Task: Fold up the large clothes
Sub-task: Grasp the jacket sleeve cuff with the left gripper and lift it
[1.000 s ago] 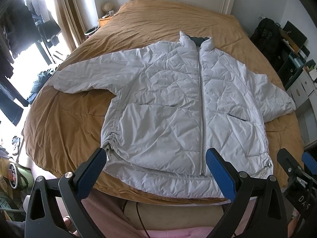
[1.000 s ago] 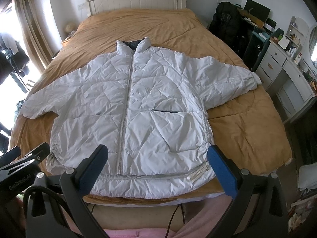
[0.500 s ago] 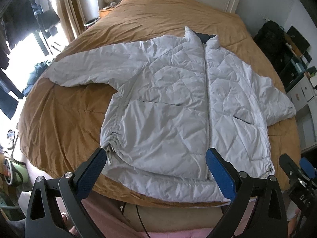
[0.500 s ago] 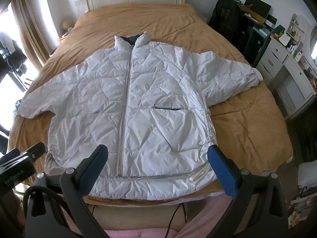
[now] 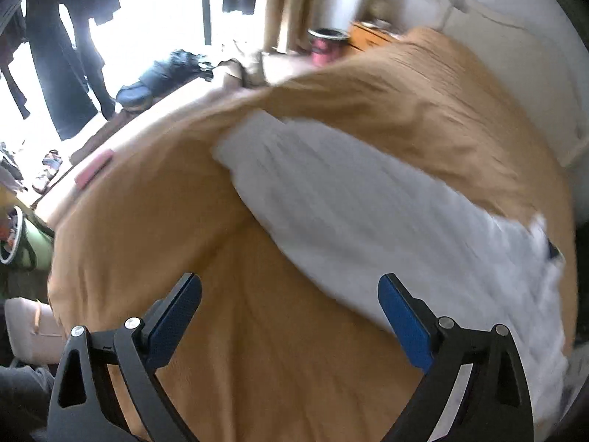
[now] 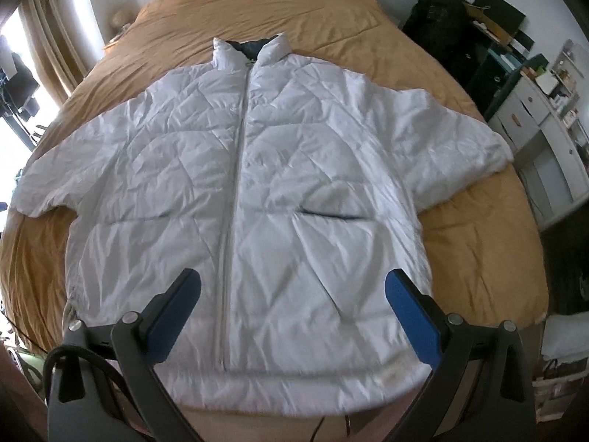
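Observation:
A white quilted puffer jacket (image 6: 257,191) lies flat and zipped on the bed, collar toward the headboard, both sleeves spread out. My right gripper (image 6: 292,294) is open and empty, hovering over the jacket's lower hem. My left gripper (image 5: 289,294) is open and empty, above the brown bedspread (image 5: 257,350) beside the jacket's left sleeve (image 5: 331,199), which runs diagonally ahead of it. The left wrist view is motion-blurred.
A brown bedspread (image 6: 478,250) covers the whole bed. A white dresser (image 6: 545,140) and a black backpack (image 6: 438,11) stand to the right. On the left are a window with curtains (image 5: 291,3), hanging dark clothes (image 5: 66,55) and a bedside table (image 5: 371,35).
My left gripper has swung quickly left and forward, from the hem toward the left sleeve. My right gripper has moved forward over the lower part of the jacket. Both stay open.

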`<state>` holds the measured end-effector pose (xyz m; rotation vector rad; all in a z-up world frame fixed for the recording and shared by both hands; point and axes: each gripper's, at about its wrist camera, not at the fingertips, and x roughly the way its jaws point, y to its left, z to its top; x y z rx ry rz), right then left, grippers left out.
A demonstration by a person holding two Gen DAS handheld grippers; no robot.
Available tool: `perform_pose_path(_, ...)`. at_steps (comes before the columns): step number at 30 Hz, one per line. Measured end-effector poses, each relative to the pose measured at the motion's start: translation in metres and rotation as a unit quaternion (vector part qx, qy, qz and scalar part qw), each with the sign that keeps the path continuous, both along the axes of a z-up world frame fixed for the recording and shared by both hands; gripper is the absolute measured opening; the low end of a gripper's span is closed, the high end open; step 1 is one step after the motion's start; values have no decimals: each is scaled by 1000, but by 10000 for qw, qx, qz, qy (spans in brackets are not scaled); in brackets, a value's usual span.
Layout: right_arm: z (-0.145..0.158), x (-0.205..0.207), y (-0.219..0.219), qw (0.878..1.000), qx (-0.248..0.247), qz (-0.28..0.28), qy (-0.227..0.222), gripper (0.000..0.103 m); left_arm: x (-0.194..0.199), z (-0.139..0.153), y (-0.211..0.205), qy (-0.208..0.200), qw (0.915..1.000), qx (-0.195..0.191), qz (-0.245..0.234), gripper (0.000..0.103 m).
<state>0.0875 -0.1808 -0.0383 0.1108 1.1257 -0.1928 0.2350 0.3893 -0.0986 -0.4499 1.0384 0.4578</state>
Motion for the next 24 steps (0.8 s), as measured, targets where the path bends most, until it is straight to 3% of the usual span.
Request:
perform_pose_path(6, -19, 66, -1, 9999, 24, -137, 47, 100, 49, -52, 68, -169, 9931, -1055, 477, 96)
perform_pose_path(12, -41, 100, 9, 9996, -150, -112, 190, 100, 87, -97, 95, -140, 9864, -1412, 826, 93)
perform_pose_path(14, -51, 111, 13, 9997, -70, -53, 207, 100, 95, -99, 96, -130, 9890, -1212, 837, 63)
perform_pose_path(15, -54, 116, 15, 9998, -68, -21, 206, 100, 102, -100, 93, -57, 9907, -1133, 756, 39)
perform_pose_path(16, -59, 123, 18, 9997, -97, 31, 211, 100, 106, -100, 90, -33, 9913, -1148, 649, 23)
perform_pose_path(18, -69, 142, 25, 9994, -210, 161, 222, 100, 111, -89, 81, -63, 9936, -990, 548, 18)
perform_pose_path(20, -77, 158, 29, 9994, -144, 262, 181, 91, 113, -76, 73, -101, 9958, -778, 479, 16)
perform_pose_path(22, -84, 176, 31, 9993, 117, 312, 156, 67, 111, -54, 64, -335, 9961, -703, 407, 16)
perform_pose_path(23, -90, 188, 32, 9985, 380, 353, 168, 61, 108, -37, 59, -530, 9955, -725, 319, 16)
perform_pose_path(24, -94, 196, 34, 9974, 592, 374, 168, 45, 110, -28, 54, -632, 9949, -746, 262, 16)
